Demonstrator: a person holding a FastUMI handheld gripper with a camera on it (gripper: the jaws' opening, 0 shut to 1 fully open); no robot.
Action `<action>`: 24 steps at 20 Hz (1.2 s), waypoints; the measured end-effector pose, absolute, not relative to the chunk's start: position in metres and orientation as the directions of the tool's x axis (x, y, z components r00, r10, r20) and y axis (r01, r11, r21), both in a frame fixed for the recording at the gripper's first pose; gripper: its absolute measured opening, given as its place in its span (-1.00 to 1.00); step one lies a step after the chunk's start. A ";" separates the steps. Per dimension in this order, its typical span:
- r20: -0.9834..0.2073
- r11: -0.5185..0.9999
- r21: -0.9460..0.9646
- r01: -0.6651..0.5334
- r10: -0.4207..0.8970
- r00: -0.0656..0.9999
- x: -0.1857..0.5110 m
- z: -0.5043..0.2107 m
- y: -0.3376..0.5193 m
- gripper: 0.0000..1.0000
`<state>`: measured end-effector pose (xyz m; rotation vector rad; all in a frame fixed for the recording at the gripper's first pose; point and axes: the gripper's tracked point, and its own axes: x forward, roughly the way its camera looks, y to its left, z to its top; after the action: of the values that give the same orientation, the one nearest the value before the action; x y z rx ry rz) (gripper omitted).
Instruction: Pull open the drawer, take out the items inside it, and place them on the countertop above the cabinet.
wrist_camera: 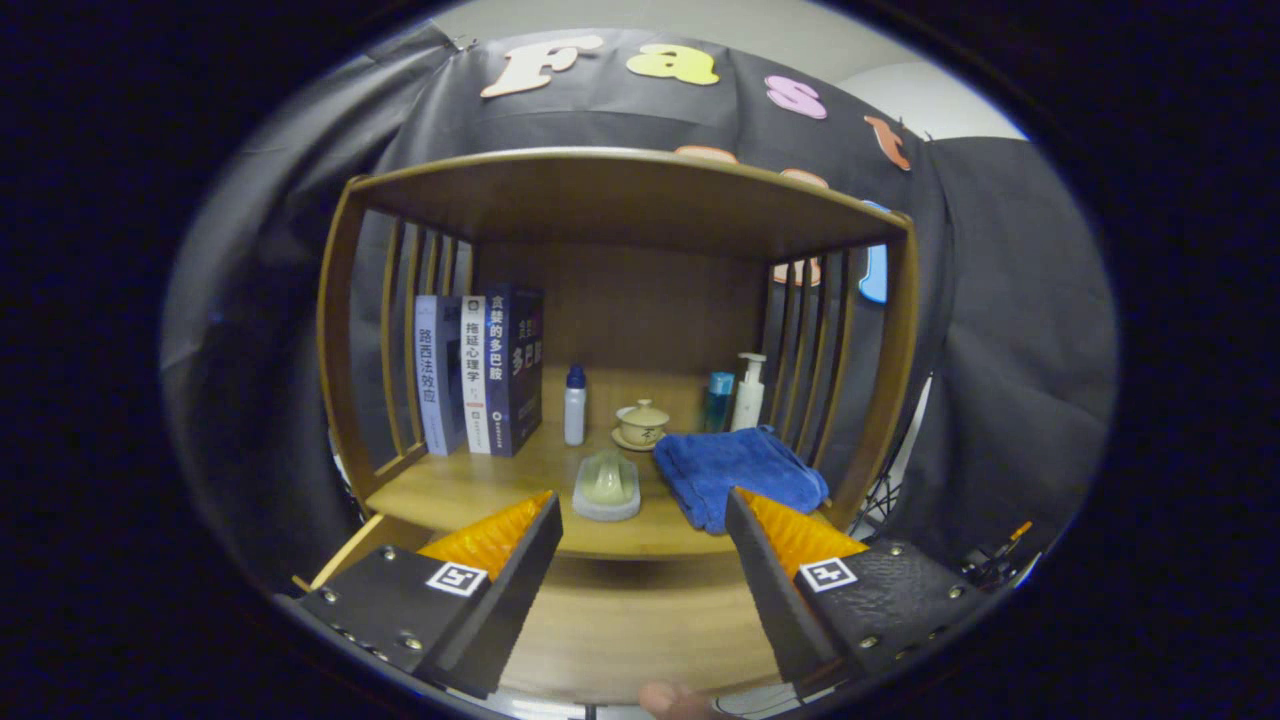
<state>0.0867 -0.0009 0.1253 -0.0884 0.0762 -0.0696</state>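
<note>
1. The wooden cabinet [620, 200] sits square ahead of the camera, slatted sides left and right, an open shelf under its top board.
2. That shelf surface is the desk [470, 490] here, and it already carries plenty: three books [480, 372] standing at the left, a folded blue towel [740, 470] at the right, just beyond the right finger.
3. Below the desk runs a plain wooden front, the drawer [640, 620] by my reading. It looks closed, I can't make out a handle, and its contents are hidden, so the task's items are still inside.
4. The tongs [645, 520] hang wide open and empty, nothing between the fingers, tips level with the desk's front edge.
5. Smaller things now: a soap dish with a pale bar [606, 487] just ahead between the fingers, a lidded teacup on a saucer [642, 424] behind it.
6. At the back, a white bottle with a blue cap [574, 404], a pump bottle [748, 392], and a teal bottle [717, 400] beside it.
7. Step in hand, I judge: opening the drawer, barely begun. To do it well, drop the tongs below the desk edge, find the lip or handle, grip it centred, and pull straight back so the drawer doesn't jam.
8. Leave room on the desk: the bare patch front left looks best.
</note>
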 end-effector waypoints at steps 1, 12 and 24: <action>-0.068 0.994 -0.093 0.064 -0.071 0.995 0.074 0.122 -0.003 0.96; -0.004 0.995 -0.091 0.041 -0.042 0.999 -0.040 0.060 -0.008 0.96; -0.119 0.999 0.046 0.010 -0.004 0.993 -0.055 -0.054 -0.009 0.96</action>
<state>-0.0552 -0.0091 -0.0541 0.0466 0.1188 -0.0070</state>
